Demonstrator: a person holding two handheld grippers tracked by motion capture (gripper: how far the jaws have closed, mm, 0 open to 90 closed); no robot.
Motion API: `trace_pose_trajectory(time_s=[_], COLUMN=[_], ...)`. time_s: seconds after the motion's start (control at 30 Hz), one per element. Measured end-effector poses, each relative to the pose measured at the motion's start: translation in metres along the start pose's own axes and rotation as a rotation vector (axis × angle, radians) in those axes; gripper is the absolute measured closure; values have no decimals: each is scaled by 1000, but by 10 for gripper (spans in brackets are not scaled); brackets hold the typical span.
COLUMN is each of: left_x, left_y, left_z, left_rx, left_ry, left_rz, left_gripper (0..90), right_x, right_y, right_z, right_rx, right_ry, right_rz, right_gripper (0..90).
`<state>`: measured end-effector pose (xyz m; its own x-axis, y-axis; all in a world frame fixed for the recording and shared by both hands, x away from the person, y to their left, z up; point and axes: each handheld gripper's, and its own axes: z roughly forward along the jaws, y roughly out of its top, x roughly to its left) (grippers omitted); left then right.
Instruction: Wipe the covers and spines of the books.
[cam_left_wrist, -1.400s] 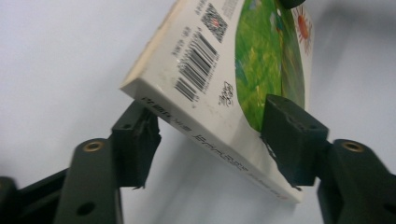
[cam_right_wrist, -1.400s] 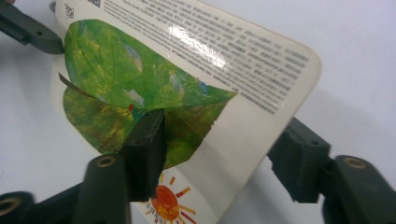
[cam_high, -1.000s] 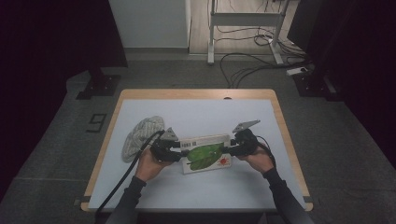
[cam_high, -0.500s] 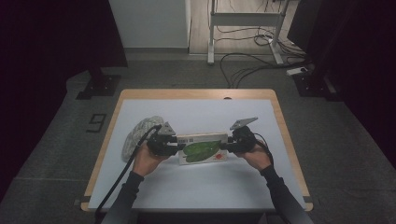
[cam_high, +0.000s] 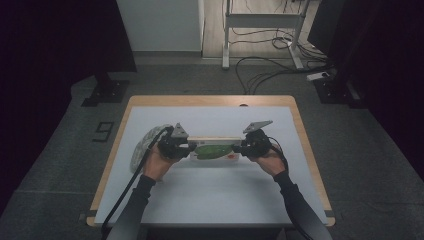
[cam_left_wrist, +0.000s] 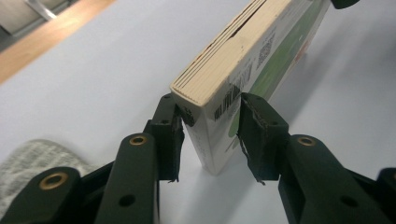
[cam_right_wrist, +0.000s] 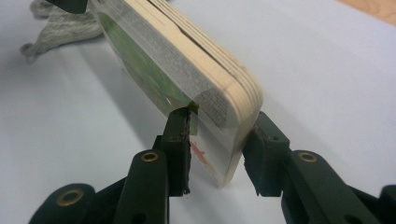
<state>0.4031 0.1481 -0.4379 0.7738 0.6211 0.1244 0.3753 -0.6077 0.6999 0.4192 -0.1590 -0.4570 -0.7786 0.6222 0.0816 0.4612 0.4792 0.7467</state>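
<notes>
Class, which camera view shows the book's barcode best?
The left gripper view: the barcode sits close up on the book by the jaws. The right gripper view shows the opposite end; the high view shows the book small.

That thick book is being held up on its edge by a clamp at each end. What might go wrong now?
The thick board book with the green cover stands on its edge, gripped only at its end corners by the left gripper and the right gripper. If one hold slips, it may topple flat. Its pages gape slightly at the top, so it might fall open. The grey knitted cloth lies near the left end and could get snagged.
</notes>
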Motion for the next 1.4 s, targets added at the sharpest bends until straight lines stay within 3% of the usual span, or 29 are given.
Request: trace_pose_trajectory(time_s=[0.27, 0.67, 0.9, 1.2, 1.4], left_x=[-2, -13, -19, -24, -29], left_y=[-1, -7, -17, -28, -33], left_z=[-2, -10, -13, -12, -9], left_rx=[10, 25, 20, 16, 41], left_ry=[5, -49, -86, -153, -159], left_rz=[14, 11, -10, -70, -78], left_gripper=[600, 575, 543, 457, 368], right_x=[0, 10, 16, 22, 24], right_y=[-1, -9, -15, -28, -37], right_z=[1, -6, -9, -9, -6], right_rx=[-16, -6, 9, 31, 42], right_ry=[5, 43, 58, 81, 95], right_rz=[-1, -8, -11, 3, 28], right_gripper=[621, 578, 533, 434, 355])
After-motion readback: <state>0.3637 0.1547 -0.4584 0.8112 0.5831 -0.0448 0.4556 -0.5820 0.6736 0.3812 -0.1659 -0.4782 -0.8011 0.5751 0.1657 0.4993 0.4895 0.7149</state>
